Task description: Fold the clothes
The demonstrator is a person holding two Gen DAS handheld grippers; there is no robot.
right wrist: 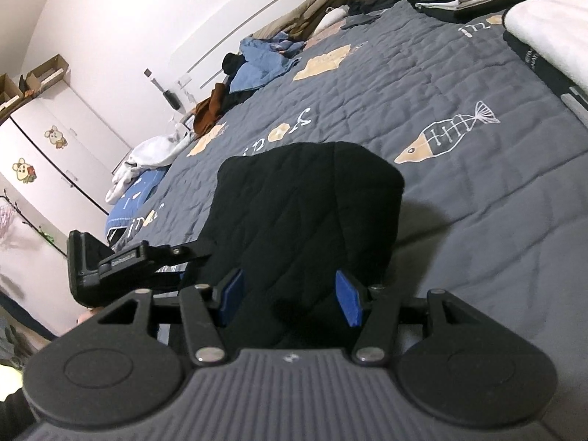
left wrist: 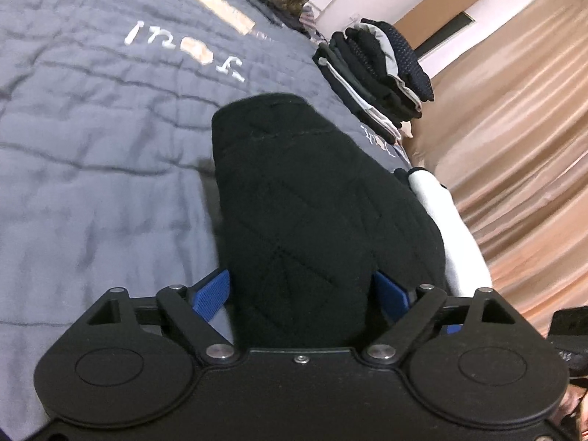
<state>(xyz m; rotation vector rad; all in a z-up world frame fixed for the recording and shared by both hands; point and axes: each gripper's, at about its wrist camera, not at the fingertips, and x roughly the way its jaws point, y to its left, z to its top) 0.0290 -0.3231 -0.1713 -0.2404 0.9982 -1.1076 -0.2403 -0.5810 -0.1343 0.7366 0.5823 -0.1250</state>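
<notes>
**A:** So the black quilted garment (left wrist: 312,213) is folded into a long bundle on the grey bedspread (left wrist: 92,183), running from the bottom centre of the left wrist view up toward 12 o'clock. Left gripper (left wrist: 301,294) has its blue pads (left wrist: 213,294) spread wide either side of it, not pressing in as far as the view shows.

**B:** And the right gripper (right wrist: 290,297)? From its own camera the same garment (right wrist: 305,213) sits between the blue pads (right wrist: 347,299), about half spread. Can't really tell if they pinch the cloth or just straddle it (the fabric is too dark down there).

**A:** Fair. At 1 o'clock from the bundle in the left view there's a stack of folded dark clothes (left wrist: 378,70), near the bed's edge, with peach curtains (left wrist: 514,128) behind it.

**B:** Right view shows loose blue denim (right wrist: 261,62) at 11 o'clock, well apart, and a white wardrobe (right wrist: 47,139) over at 9.
</notes>
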